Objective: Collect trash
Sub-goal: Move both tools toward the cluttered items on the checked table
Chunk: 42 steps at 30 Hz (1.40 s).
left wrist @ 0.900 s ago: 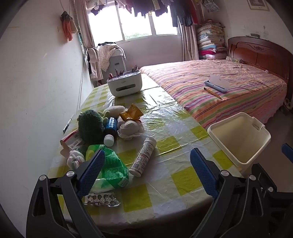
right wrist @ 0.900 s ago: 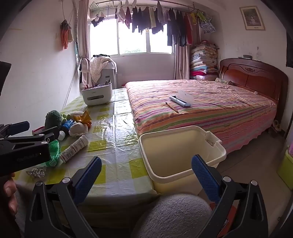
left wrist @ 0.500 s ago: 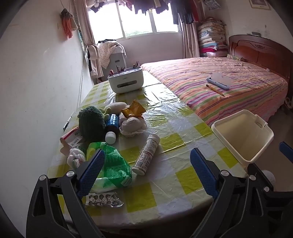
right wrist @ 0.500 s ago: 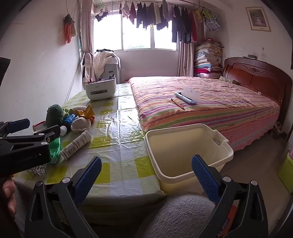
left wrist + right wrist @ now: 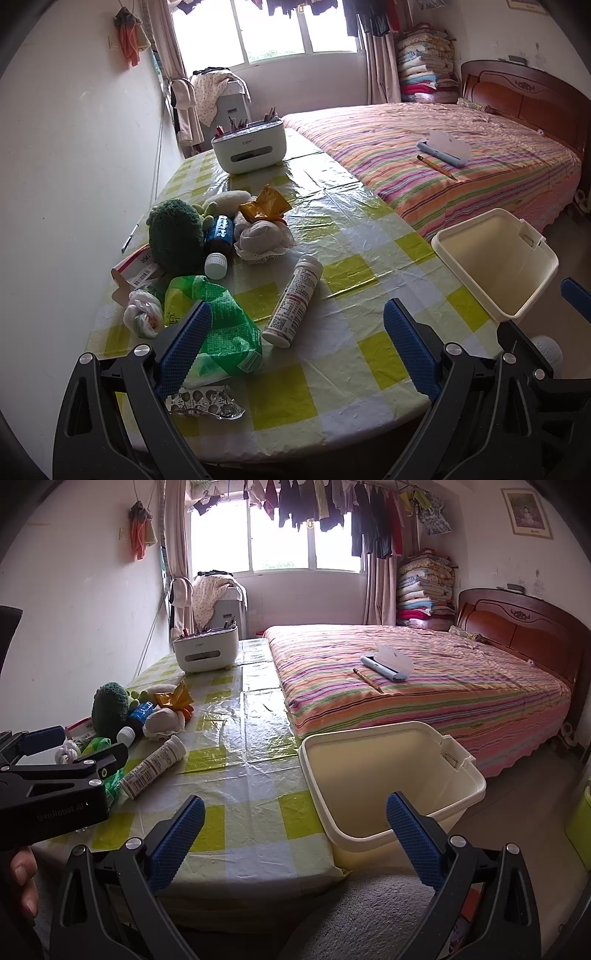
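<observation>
A cream plastic bin (image 5: 495, 269) stands empty beside the table's right edge; it also shows in the right wrist view (image 5: 388, 775). On the checked table lie a white tube (image 5: 293, 301), a green plastic bag (image 5: 218, 325), a crumpled foil blister pack (image 5: 203, 400), a white wad (image 5: 142, 317), a gold wrapper (image 5: 264, 206) and a blue bottle (image 5: 218, 240). My left gripper (image 5: 295, 347) is open and empty above the table's near edge, its left finger over the green bag. My right gripper (image 5: 295, 834) is open and empty, near the bin's front rim.
A green plush toy (image 5: 173, 232), a rolled white cloth (image 5: 264, 236) and a white tissue box (image 5: 249, 149) are on the table. A striped bed (image 5: 443, 158) lies to the right. The wall runs along the table's left side.
Both grippers have risen and moved slightly forward over the table; the view tilts down a little. Nothing was grasped and the objects have not moved.
</observation>
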### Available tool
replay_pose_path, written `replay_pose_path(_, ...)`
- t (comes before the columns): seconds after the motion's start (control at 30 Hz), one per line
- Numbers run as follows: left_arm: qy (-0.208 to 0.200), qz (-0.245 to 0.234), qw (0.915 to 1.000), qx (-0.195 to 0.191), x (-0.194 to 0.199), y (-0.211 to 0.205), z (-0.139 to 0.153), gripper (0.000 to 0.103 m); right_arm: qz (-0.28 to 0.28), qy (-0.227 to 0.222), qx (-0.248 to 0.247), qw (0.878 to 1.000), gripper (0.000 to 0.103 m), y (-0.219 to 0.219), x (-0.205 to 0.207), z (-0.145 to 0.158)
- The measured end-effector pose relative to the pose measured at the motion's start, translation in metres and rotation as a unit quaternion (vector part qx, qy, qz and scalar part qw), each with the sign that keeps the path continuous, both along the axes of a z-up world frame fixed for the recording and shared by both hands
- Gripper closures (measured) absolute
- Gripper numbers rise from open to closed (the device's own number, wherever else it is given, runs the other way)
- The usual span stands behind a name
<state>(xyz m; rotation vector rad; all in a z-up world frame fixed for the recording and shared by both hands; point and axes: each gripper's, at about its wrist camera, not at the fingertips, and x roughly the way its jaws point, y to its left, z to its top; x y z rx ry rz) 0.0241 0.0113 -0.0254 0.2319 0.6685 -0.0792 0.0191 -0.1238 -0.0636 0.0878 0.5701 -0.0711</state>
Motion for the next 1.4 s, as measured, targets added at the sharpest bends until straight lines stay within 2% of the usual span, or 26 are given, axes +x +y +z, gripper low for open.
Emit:
replay_pose_path(0.63,0.024,-0.002,0.9997,0.005,0.017,-0.002,-0.014,0.010,0.008,0.024,0.015,1.000,0.007,-0.001,0.019,-0.014)
replay_pose_path(1.4,0.037,-0.001,0.9993,0.007,0.022,0.000,-0.018,0.010,0.011,0.031,0.023,0.999,0.007,-0.001,0.025,-0.020)
